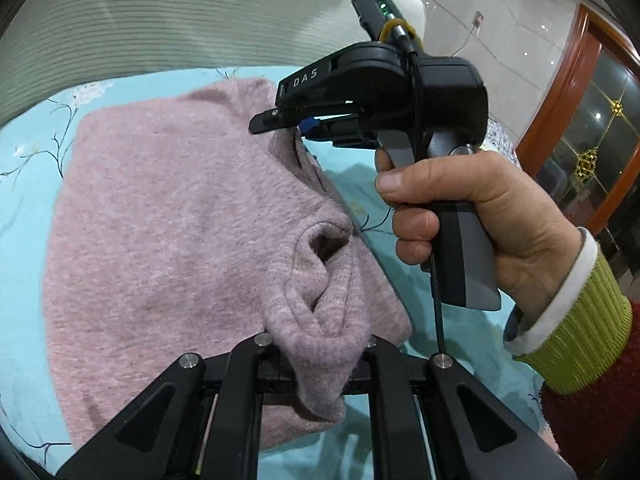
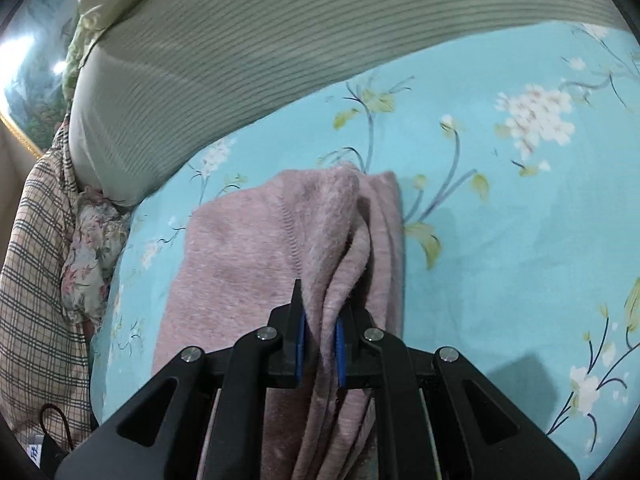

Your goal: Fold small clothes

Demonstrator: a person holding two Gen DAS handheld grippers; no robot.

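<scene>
Two grippers, one garment, no containers in either view. The turquoise floral bedsheet (image 2: pixel 500 240) is the work surface; a grey-green striped cushion (image 2: pixel 260 40) bounds its far side, and checked and flowered cloths (image 2: pixel 36 248) lie bunched off one end.

The fuzzy mauve knitted sweater (image 1: pixel 168 208) lies on the sheet, mostly flat, partly doubled over. Judged from the left wrist view, its long axis runs from the camera's near edge away toward the cushion.

The left gripper (image 1: pixel 318 364) is clamped on a puckered fold of the sweater at the near edge; the pads are hidden by the knit, but the jaws stand nearly together. The right gripper (image 2: pixel 320 344), held by the person's hand (image 1: pixel 472 220) in a lime-green ribbed cuff (image 1: pixel 576 332), pinches a gathered, seamed edge between its blue pads (image 2: pixel 301 344), also nearly together. In the left wrist view it sits farther along the same side of the garment.

Judgement: both grips lie along one edge, the body of the sweater spreading away to the left-hand side. The coming fold likely turns on carrying that held edge across the flat body. Neither hand is clearly nearer.
</scene>
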